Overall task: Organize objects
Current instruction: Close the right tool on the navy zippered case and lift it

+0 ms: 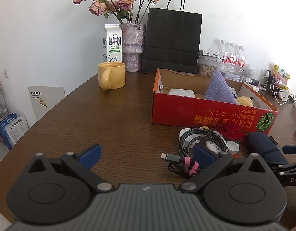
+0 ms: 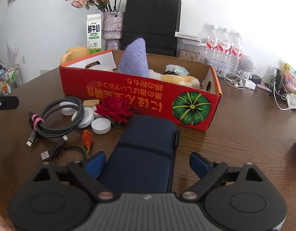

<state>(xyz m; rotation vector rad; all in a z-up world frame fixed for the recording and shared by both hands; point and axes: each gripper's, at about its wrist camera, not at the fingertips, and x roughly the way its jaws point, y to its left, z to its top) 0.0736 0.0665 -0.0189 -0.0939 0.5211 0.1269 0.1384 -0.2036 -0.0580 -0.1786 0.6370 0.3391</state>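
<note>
The right hand-held gripper [image 2: 147, 164] straddles a navy pouch [image 2: 146, 150] lying on the counter [image 2: 244, 134] just before the red box [image 2: 140, 96], jaws apart; next, close and lift it boxward.

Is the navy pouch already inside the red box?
No, the navy pouch lies on the table in front of the red box.

Both claws, left [image 1: 147, 156] and right [image 2: 148, 163], agape.

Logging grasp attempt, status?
Left gripper open, empty. Right gripper open, straddling navy pouch, pads clear. Red box just beyond; cable coil beside.
</note>
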